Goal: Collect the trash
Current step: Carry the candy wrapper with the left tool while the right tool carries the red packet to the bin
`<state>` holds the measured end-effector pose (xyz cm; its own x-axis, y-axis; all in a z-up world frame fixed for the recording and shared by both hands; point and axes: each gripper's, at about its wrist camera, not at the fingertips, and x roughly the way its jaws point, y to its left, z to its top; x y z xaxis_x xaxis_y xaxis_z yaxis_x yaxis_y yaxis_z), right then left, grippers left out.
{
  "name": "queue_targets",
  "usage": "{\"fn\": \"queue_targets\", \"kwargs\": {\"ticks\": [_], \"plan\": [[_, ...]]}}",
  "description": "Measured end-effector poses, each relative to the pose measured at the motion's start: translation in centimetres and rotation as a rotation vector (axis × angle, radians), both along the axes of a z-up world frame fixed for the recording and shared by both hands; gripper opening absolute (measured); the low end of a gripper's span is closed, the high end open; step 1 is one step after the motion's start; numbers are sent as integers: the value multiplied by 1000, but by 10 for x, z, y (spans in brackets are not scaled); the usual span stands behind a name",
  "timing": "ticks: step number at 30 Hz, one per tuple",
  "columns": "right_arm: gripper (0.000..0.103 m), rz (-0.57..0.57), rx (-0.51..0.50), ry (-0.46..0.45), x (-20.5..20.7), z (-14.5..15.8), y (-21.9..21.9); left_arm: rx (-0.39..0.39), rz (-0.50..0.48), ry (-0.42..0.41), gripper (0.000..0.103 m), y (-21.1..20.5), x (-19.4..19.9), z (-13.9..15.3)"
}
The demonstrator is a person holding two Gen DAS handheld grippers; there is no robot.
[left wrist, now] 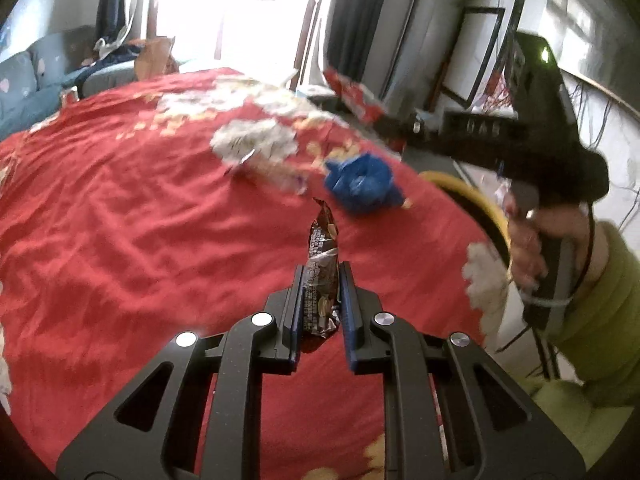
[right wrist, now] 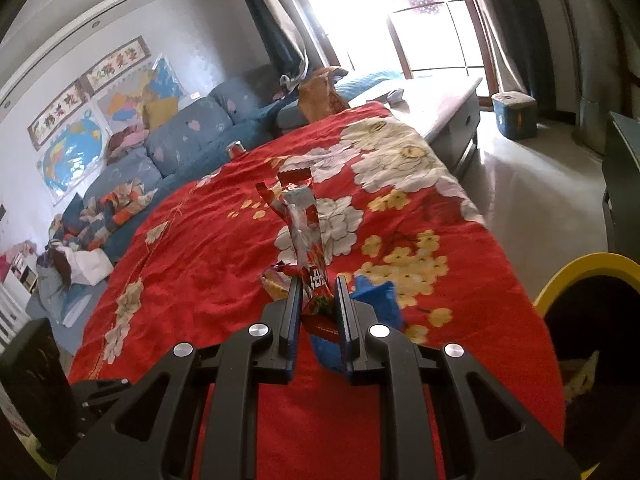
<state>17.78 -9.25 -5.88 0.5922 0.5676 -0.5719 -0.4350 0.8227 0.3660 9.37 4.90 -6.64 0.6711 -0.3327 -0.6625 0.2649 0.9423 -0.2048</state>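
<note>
Wrappers: my left tongs (left wrist: 320, 280) pinch brown wrapper (left wrist: 322, 264), right tongs (right wrist: 318, 292) red wrapper (right wrist: 306, 232); I keep both clamped tight toward yellow-rimmed bin (right wrist: 580, 276) beside bed (right wrist: 200, 240).

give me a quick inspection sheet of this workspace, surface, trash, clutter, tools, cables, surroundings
surface: bed under a red floral cover, wrinkled.
job's things: brown snack wrapper held upright in the left tool; red and silver wrapper held in the right tool; blue crumpled bag and a pale wrapper lying on the cover; yellow-rimmed bin beside the bed, something yellowish inside.
clutter: drink can at the cover's far edge; clothes heaped on the blue sofa.
grippers: both tools shut on their wrappers.
cables: thin cable looping by the hand holding the right tool.
surroundings: bright window, maps on the wall, blue tub on the floor.
</note>
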Motion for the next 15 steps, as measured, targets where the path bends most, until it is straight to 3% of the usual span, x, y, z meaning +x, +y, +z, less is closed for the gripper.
{"fn": "queue_targets", "kwargs": {"ticks": [15], "plan": [[16, -68, 21, -16, -18, 7, -48, -42, -14, -55, 11, -36, 20, 30]]}}
